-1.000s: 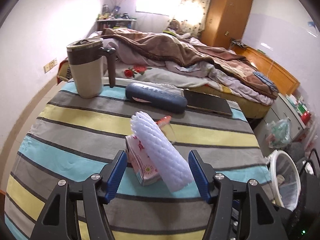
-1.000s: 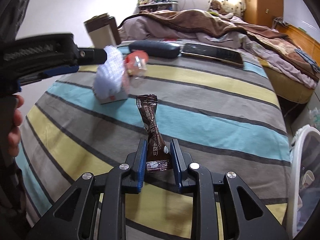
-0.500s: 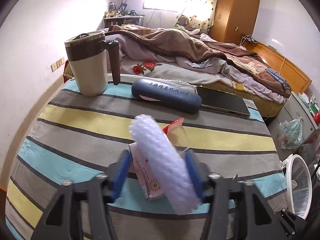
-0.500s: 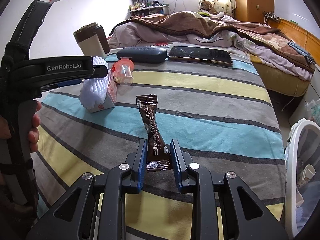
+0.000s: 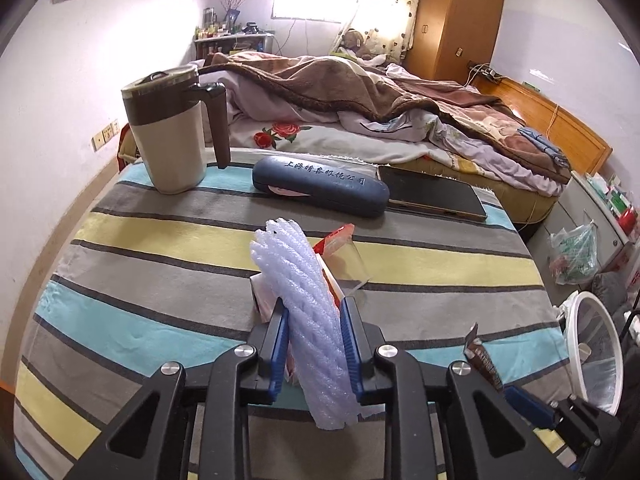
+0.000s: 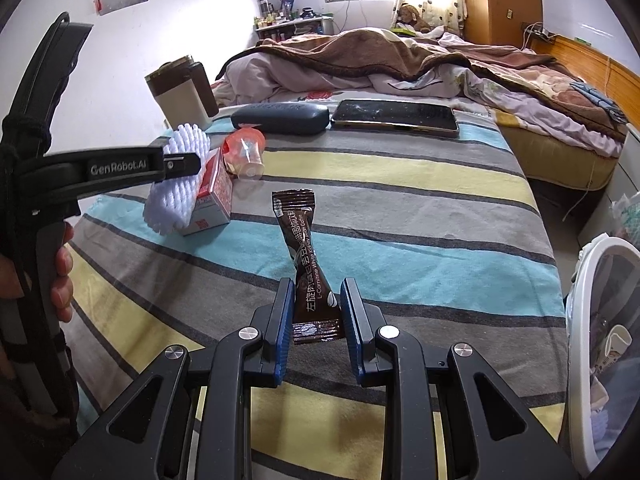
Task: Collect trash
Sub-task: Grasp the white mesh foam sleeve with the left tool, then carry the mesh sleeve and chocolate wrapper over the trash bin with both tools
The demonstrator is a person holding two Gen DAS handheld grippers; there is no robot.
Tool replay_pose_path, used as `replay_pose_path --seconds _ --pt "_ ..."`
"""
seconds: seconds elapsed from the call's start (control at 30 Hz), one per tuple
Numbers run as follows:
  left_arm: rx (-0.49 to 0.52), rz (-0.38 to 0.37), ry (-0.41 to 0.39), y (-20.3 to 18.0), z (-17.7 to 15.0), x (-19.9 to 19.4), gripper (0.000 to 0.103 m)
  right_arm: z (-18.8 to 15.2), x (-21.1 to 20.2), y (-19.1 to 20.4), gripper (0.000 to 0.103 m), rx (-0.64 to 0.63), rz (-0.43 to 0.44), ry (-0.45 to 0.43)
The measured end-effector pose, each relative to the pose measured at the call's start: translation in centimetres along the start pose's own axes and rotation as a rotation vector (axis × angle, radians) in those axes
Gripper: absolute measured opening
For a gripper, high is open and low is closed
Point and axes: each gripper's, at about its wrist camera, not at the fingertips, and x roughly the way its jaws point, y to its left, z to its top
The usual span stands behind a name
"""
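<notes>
My left gripper [image 5: 314, 344] is shut on a white foam fruit net [image 5: 304, 312], which leans on a small pink and white carton [image 6: 214, 196] on the striped table. A clear plastic cup with a red lid [image 5: 344, 256] lies just behind them. My right gripper [image 6: 314, 320] is shut on a brown coffee sachet [image 6: 306, 256], held upright above the table's near side. The sachet also shows in the left wrist view [image 5: 482, 358]. The left gripper's side and the foam net [image 6: 176, 184] show at the left of the right wrist view.
A beige and brown mug [image 5: 172, 136], a dark blue glasses case [image 5: 320, 188] and a black phone [image 5: 432, 196] lie along the table's far edge. A white mesh waste bin [image 5: 596, 356] stands on the floor at the right. A bed lies beyond the table.
My left gripper moved forward and closed on the foam net, which was between open fingers a second ago. My right gripper still holds the sachet.
</notes>
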Motion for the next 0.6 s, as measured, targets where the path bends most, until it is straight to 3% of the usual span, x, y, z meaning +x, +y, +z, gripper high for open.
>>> replay_pose_path --seconds 0.6 --pt "0.07 -0.022 -0.055 -2.3 -2.7 -4.4 0.025 -0.3 -2.6 -0.4 0.026 0.035 -0.016 -0.062"
